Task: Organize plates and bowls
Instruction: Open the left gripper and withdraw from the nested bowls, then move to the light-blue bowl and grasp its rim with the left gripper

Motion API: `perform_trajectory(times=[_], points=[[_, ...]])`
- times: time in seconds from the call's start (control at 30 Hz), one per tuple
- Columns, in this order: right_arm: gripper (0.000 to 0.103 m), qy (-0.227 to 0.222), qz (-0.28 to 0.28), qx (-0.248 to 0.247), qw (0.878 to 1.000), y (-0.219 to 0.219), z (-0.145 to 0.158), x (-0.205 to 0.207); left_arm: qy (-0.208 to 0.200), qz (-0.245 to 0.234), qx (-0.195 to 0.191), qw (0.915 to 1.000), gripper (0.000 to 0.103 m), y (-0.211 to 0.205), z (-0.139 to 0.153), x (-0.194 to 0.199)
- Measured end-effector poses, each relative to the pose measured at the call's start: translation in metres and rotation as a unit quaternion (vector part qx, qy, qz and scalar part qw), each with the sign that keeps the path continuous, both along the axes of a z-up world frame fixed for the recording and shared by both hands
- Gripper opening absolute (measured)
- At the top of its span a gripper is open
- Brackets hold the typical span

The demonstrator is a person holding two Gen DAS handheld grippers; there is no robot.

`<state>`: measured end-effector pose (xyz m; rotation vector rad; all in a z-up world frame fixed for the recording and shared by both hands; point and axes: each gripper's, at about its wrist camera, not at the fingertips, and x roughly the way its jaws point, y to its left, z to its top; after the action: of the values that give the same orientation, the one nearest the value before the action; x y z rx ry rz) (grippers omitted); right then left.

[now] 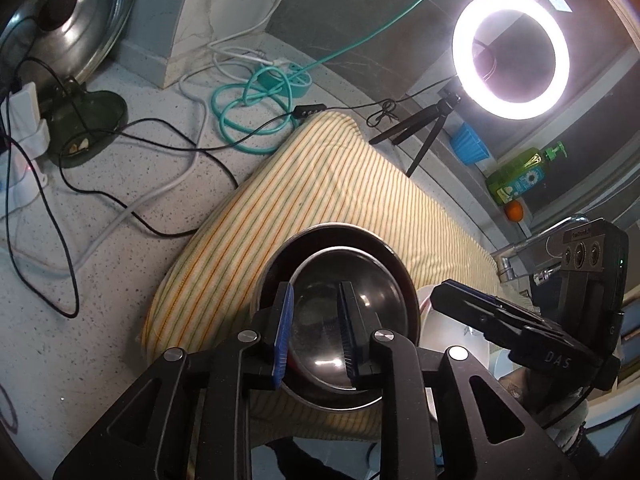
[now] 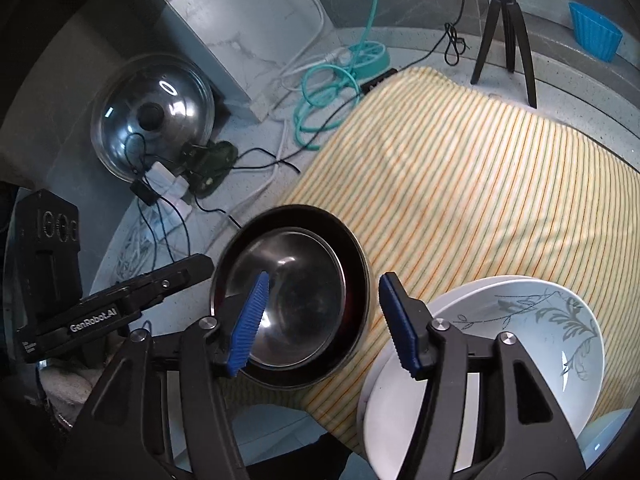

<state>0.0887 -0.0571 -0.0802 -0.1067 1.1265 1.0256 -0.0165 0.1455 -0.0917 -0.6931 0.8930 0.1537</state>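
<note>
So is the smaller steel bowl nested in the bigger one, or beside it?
Nested. The small bowl sits inside the big bowl, whose dark rim rings it all round in both views, on the striped cloth.

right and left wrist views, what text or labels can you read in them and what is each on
"GenRobot.AI" on the side of the left tool, seen in the right wrist view.
"DAS" on the body of the right tool, seen in the left wrist view.
Green soap bottle: its label has print, too small to read.
Small white print under "GenRobot.AI": too blurred to read.
Faint print on top of the right tool's camera block: unreadable.
</note>
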Motion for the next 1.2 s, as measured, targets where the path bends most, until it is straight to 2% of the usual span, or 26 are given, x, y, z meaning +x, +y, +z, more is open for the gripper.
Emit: perform_trajectory(times=[0.03, 0.17, 0.2, 0.23, 0.27, 0.4, 0.73, 0.97, 1.2], points=[[0.06, -0.001, -0.002, 0.005, 1.0, -0.002, 0.004, 0.0, -0.003, -0.002, 0.001, 1.0, 0.021, -0.002, 0.003, 0.0], [0.067, -0.021, -0.015, 0.016, 1.0, -0.016, 0.02, 0.001, -0.012, -0.014, 0.013, 0.9998, 0.038, -0.013, 0.012, 0.004], [0.073, -0.025, -0.018, 0.016, 0.999, -0.019, 0.023, 0.001, -0.013, -0.018, 0.015, 0.9996, 0.039, -0.017, 0.015, 0.006], [0.078, -0.033, -0.024, 0.018, 0.999, -0.025, 0.027, 0.001, -0.014, -0.023, 0.017, 0.9995, 0.044, -0.021, 0.016, 0.008], [0.079, -0.039, -0.03, 0.02, 0.999, -0.03, 0.029, 0.001, -0.013, -0.026, 0.019, 0.9994, 0.052, -0.024, 0.018, 0.01], [0.087, -0.057, -0.064, 0.023, 0.996, -0.057, 0.04, 0.004, -0.017, -0.056, 0.038, 0.9975, 0.053, -0.045, 0.025, 0.017], [0.088, -0.067, -0.143, 0.018, 0.987, -0.143, 0.053, 0.011, -0.023, -0.147, 0.041, 0.988, 0.053, -0.102, 0.032, 0.039], [0.088, -0.057, -0.214, 0.02, 0.975, -0.212, 0.053, 0.013, -0.029, -0.207, 0.034, 0.9772, 0.053, -0.143, 0.033, 0.051], [0.088, -0.044, -0.291, 0.009, 0.956, -0.28, 0.043, 0.014, -0.025, -0.267, 0.026, 0.9631, 0.053, -0.188, 0.027, 0.064]])
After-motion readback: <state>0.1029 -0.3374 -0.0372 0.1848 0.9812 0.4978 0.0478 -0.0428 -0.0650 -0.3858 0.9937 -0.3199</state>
